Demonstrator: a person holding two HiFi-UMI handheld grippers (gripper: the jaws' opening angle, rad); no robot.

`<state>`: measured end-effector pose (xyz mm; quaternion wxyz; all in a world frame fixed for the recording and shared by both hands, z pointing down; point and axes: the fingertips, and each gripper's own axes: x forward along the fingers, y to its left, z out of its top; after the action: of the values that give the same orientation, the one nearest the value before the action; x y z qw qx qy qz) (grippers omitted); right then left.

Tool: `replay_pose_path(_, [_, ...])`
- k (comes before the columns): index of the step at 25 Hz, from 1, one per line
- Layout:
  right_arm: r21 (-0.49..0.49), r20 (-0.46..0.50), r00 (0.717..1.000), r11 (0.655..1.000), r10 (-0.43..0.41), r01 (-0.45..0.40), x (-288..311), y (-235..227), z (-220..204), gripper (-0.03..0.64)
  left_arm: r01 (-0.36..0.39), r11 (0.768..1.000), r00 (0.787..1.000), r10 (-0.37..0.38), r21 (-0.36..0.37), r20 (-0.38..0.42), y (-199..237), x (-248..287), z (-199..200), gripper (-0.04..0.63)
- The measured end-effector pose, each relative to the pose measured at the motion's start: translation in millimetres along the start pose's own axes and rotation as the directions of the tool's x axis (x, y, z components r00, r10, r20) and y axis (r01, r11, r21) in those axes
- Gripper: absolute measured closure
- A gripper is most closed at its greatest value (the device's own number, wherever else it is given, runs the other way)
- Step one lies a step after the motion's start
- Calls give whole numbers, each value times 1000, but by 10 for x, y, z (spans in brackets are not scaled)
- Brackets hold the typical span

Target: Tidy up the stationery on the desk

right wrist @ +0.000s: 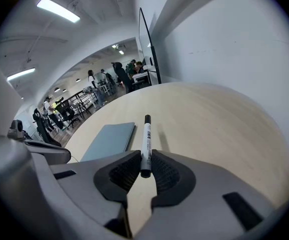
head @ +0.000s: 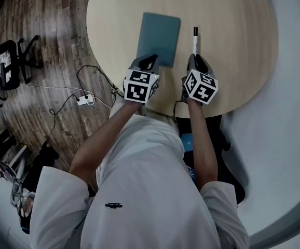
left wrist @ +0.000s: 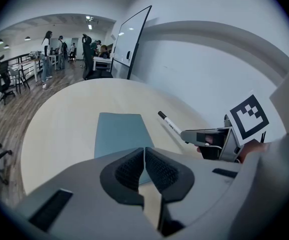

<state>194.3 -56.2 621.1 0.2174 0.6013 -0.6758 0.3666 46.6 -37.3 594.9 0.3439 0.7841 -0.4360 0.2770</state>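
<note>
Now on the round table (head: pixel 233 30): grey-blue notebook (head: pixel 159 38) lying flat, left of centre. Over its near edge, left tongs (head: pixel 149 62) shut and empty. Just right, right tongs (head: pixel 198 61) clamped on near end of marker (head: pixel 195 39). Step in hand: gathering the marker. Next, likely placing it squarely on or beside the notebook.

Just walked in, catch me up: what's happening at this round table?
A person works at the round wooden table with a handheld tool in each hand. The right tool is clamped on a white marker with a black cap. The left tool is shut at the near edge of a grey-blue notebook; whether it pinches the notebook isn't clear.
</note>
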Motion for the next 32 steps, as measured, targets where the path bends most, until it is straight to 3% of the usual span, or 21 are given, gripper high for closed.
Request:
replay_pose_path(13, [67,-86,995,997,42,-36,440,386,-164,526,-20,999,1000,20,-30,-19,446,-3,2,568])
replay_pose_path(20, [135,-120,985,985,127,-110,560,584,-253,526,-26,999,999,25,-41,-29,558,46,10,568])
replay_pose_path(23, [134,-118,980,981,159,-143,564,652,-265,525,-24,999,999,23,-40,-30,563,58,16,568])
replay_pose_path(32, [106,-115,981,984,155,-143,495,654,-226,518,-22,999,999,21,-38,-24,500,36,36,568])
